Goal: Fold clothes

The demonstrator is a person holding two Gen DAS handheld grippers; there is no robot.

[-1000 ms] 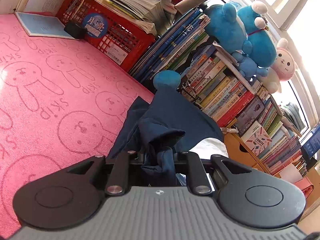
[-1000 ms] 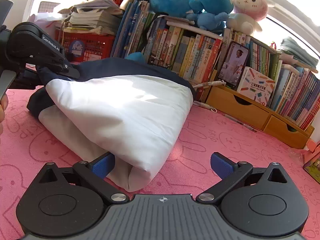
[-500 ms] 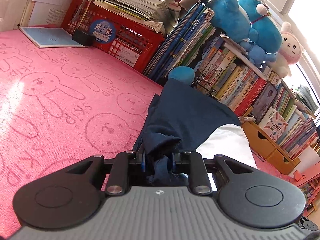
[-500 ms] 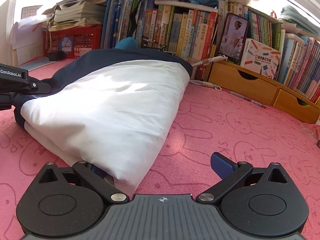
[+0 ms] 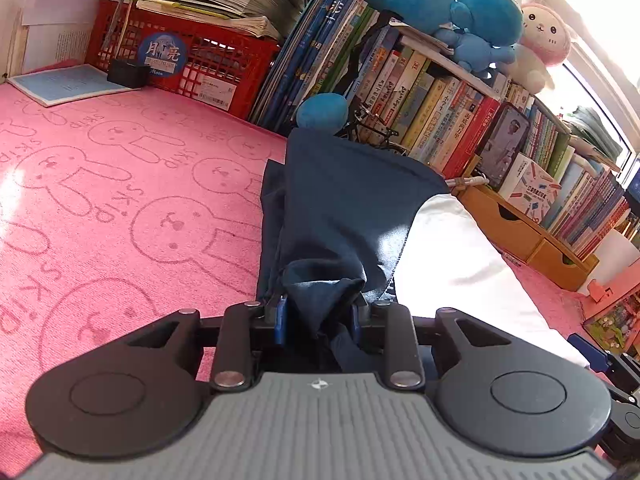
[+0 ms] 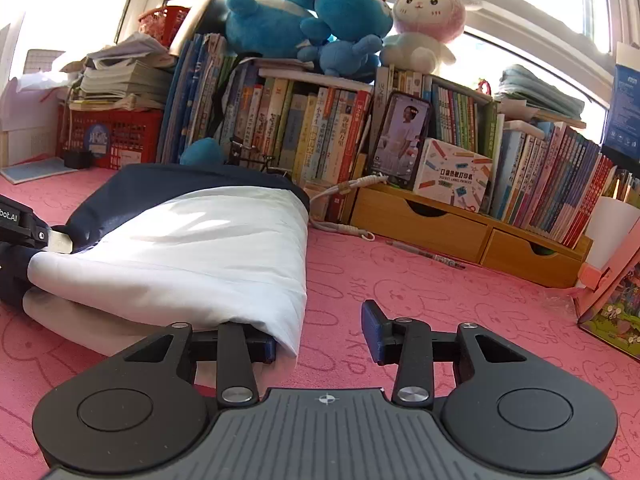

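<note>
Pink carpet [image 5: 120,208] printed with rabbit faces covers the floor. Along its far edge stand a red crate [image 5: 192,68] stacked with papers, a row of books [image 6: 320,132], wooden drawers [image 6: 452,228] and plush toys [image 6: 316,12] under a bright window. A folded navy and white garment [image 6: 208,256] lies on the carpet. The left gripper [image 5: 320,314] pinches its navy edge. The right gripper [image 6: 320,336] is spread wide, one finger tucked under the white corner.
</note>
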